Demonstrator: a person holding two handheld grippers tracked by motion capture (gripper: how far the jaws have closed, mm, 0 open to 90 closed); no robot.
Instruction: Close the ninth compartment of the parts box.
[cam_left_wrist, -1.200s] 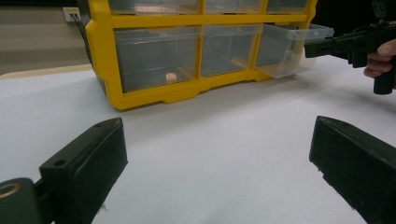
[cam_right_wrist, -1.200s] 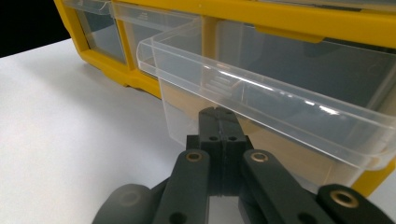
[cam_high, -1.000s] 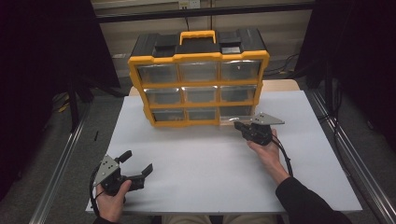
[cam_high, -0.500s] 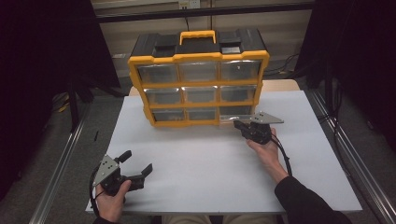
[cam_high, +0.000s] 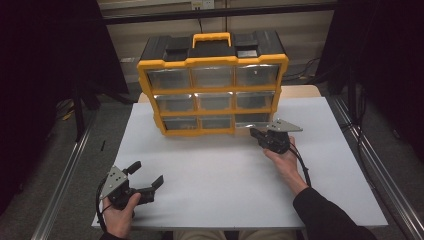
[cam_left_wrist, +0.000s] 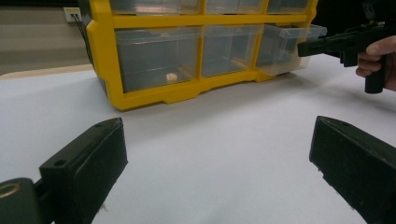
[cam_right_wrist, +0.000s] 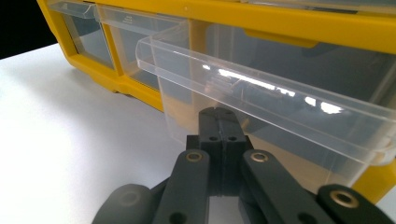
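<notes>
Nothing has shifted: your right gripper (cam_right_wrist: 218, 116), jaws pressed together, stays at the half-open drawer (cam_right_wrist: 261, 93); left gripper (cam_high: 145, 181) waits, jaws spread.

each gripper, left gripper (cam_high: 145, 186) and right gripper (cam_high: 257, 134), is matte black with two blocky jaws, brass-ringed screws, a grey three-cornered plate on top and a trailing black cable. a dark sleeve (cam_high: 330, 217) covers the right forearm.

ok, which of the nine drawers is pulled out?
The bottom-right drawer of the organizer: its clear front juts past the yellow frame, with the shut right gripper at its front. The other eight sit flush.
</notes>
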